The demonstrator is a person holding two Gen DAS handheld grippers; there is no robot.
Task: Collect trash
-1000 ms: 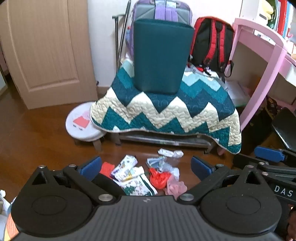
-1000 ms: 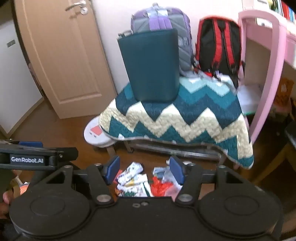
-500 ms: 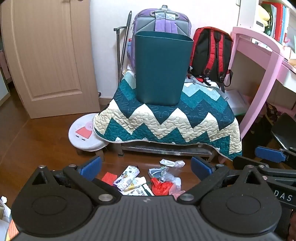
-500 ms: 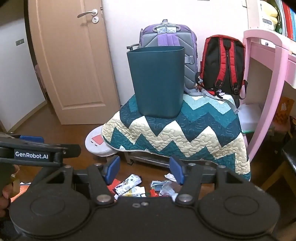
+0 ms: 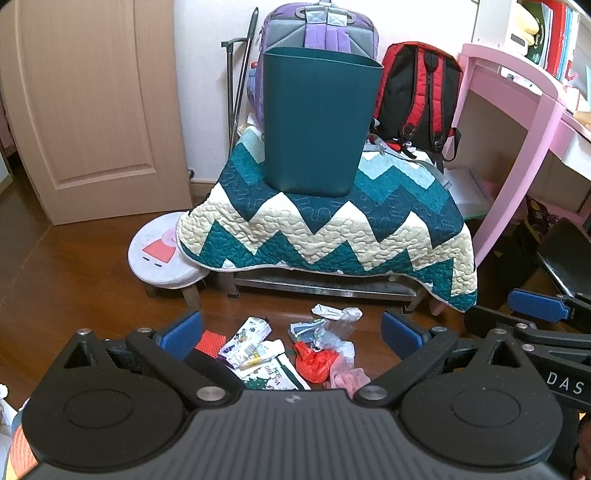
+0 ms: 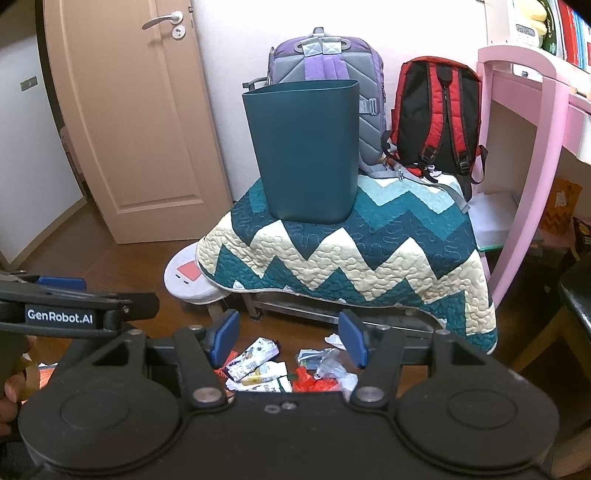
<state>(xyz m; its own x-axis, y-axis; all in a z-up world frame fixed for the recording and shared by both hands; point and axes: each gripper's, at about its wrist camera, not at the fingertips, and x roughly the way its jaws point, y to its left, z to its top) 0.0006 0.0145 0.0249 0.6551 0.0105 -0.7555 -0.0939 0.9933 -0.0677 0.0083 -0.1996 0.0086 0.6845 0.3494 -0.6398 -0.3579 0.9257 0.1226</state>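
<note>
bin (image 5: 317,129) stands on quilt (image 5: 332,229) draped over low bench; 2 backpacks behind it, one (image 5: 321,26) directly behind, other (image 5: 417,96) to its right. stool (image 5: 159,254) left of bench, door (image 5: 92,103) behind stool. trash pile (image 5: 291,350) on floor (image 5: 66,280) before bench. desk (image 5: 517,85) at right.

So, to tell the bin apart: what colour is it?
Plain dark teal bin, clearest in the right wrist view.
</note>
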